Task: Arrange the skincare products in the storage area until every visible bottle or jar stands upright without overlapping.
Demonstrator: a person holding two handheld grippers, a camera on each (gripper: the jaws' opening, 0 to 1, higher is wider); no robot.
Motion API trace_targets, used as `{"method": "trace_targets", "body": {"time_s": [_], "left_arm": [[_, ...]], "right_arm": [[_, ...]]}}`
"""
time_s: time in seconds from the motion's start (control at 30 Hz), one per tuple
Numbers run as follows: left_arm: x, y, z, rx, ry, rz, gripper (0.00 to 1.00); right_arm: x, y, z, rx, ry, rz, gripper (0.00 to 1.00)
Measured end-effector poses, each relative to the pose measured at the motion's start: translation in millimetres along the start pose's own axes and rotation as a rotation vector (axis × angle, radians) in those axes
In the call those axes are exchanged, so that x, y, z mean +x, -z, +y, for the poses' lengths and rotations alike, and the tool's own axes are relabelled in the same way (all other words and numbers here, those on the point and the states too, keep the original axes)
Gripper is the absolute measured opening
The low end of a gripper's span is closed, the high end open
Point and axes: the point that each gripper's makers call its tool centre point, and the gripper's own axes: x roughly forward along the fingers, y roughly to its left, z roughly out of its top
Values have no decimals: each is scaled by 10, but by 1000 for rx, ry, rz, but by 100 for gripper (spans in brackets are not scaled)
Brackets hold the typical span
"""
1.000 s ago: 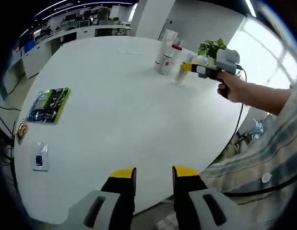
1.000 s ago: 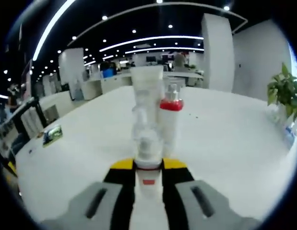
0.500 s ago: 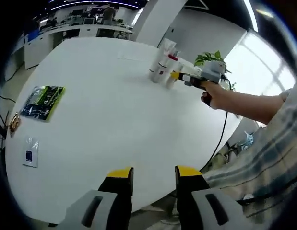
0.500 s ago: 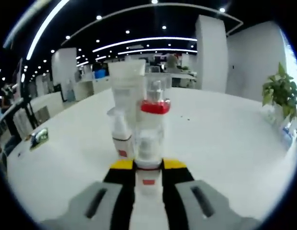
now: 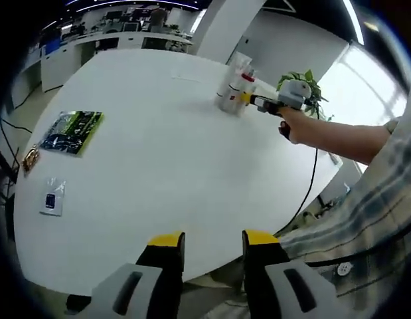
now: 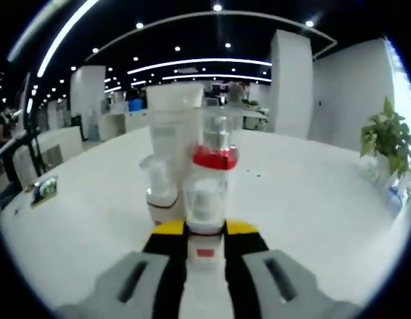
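Observation:
In the right gripper view my right gripper (image 6: pixel 205 228) is shut on a small white bottle with a clear cap (image 6: pixel 205 203), held upright close in front of the group. Just behind it stand a red-collared bottle (image 6: pixel 216 154), a tall white tube (image 6: pixel 172 119) and a short bottle with a red band (image 6: pixel 158 193). In the left gripper view the same cluster of skincare products (image 5: pixel 232 85) stands at the far side of the round white table (image 5: pixel 159 179), with the right gripper (image 5: pixel 250 100) against it in a person's hand. My left gripper (image 5: pixel 212 240) hangs open over the table's near edge.
A green packet (image 5: pixel 72 131), a small sachet (image 5: pixel 51 201) and a gold item (image 5: pixel 30 159) lie on the table's left side. A potted plant (image 5: pixel 303 74) stands beyond the products, and shows again as the plant (image 6: pixel 391 133) at the right. A person's sleeve (image 5: pixel 378 199) fills the right.
The right gripper has carried the small bottle closer to the standing group, which now looms larger behind it. The left gripper stays open at the table's near edge.

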Motion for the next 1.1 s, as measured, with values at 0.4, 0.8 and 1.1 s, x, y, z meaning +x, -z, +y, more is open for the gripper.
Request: {"method": "trace_targets", "body": {"time_s": [0.4,0.8,1.1], "left_arm": [[-3,19,-2,34,-21,12,35],[45,40,-13,55,-28,27,35],[78,54,-43,80,-23,44,35]], "right_arm": [[38,61,0,116,13,34,22],[-55,242,4,100,-10,80,21],[-43,219,12,85,-49,77,17]]}}
